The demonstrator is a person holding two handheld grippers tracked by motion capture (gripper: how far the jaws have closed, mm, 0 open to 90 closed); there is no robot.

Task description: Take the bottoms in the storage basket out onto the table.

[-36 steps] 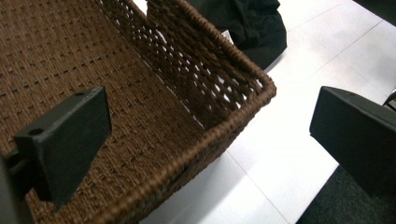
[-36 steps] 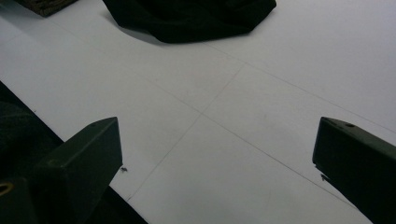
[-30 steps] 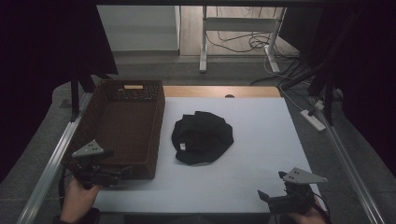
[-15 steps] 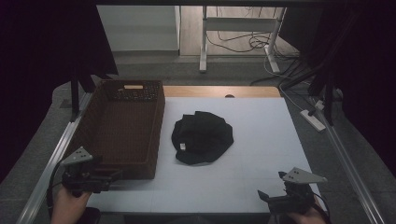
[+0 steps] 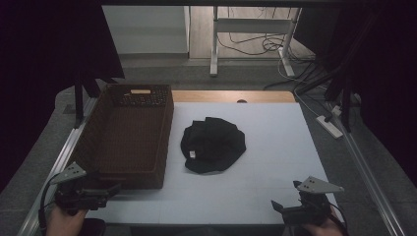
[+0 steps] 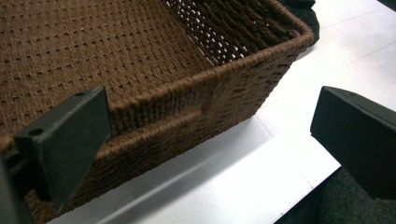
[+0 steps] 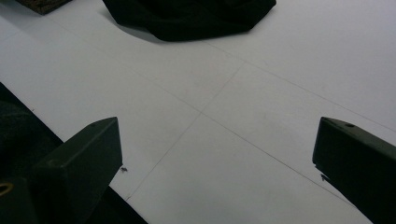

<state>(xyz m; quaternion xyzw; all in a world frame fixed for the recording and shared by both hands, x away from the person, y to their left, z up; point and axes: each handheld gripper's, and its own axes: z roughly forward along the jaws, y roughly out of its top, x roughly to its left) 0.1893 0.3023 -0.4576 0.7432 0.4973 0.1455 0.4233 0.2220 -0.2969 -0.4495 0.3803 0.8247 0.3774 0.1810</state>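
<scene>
The room is dim, and a good deal gets lost in it: the black cloth (image 5: 213, 144) in the middle of the white table (image 5: 295, 147) reads as one dark, crumpled heap with a small pale tag near its left edge, and I cannot make out its folds or what kind of garment it is. In the right gripper view its far part runs off the top of the frame, and in the left gripper view just a dark corner of it peeks past the basket's far end. The person is cut off at the bottom of the high view, so little more than two hands shows. Counting up: one brown woven basket (image 5: 129, 135), standing on the left part of the table with nothing in it, one cloth lying just to its right and not touching it, and two grippers. The left gripper (image 5: 109, 189) sits at the basket's near corner, its jaws wide apart with the near wall between them, though whether a jaw touches the weave I cannot tell. The right gripper (image 5: 282, 204) rests low at the table's near right edge, well away from the cloth, jaws spread wide over bare white surface.
</scene>
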